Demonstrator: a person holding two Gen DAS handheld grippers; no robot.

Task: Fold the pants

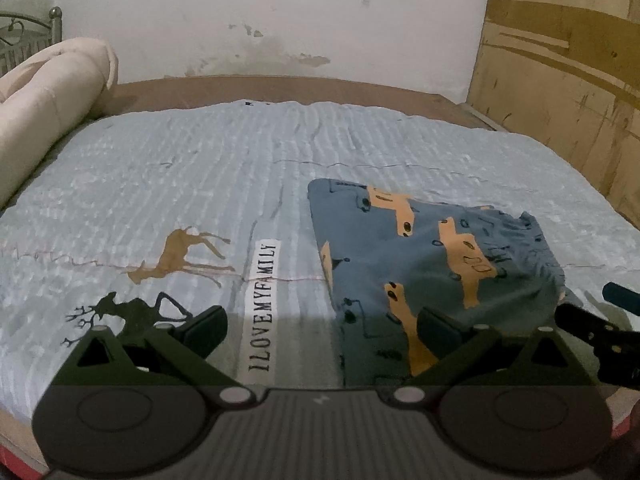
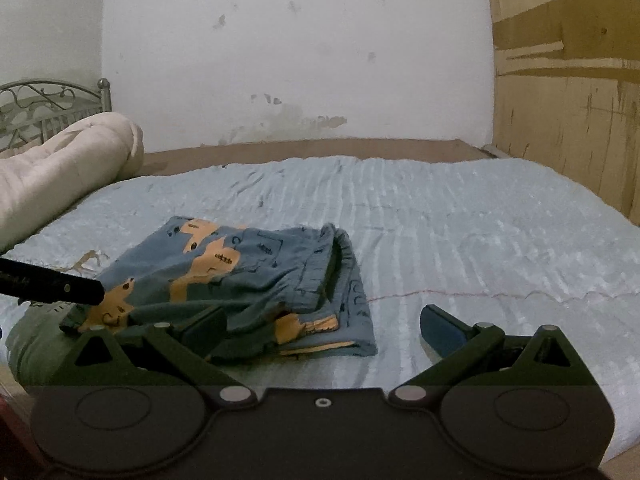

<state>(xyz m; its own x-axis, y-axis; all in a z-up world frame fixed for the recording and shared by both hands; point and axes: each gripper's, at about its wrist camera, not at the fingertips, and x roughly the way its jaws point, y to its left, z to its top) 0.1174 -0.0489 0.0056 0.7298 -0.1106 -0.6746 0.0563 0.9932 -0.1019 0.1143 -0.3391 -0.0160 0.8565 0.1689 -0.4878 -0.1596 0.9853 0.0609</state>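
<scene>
Spread wide and empty, the left gripper [image 1: 320, 330] hovers low over the near edge of the bedspread [image 1: 180, 184], its right finger above the pants' near left corner. To its right, the pants [image 1: 432, 256] lie folded in a compact stack, waistband toward the right. Farther right, the right gripper [image 2: 324, 330] is likewise released, straddling the stack's near right corner. Probably only tidying remains: press the puffy top layer flat and square the edges without dragging lower layers.

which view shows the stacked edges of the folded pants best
The right wrist view: the pants lie centred, with layered edges and waistband visible at their near right corner. The left wrist view shows the pants mainly from above, partly hidden behind a finger of the tongs.
</scene>
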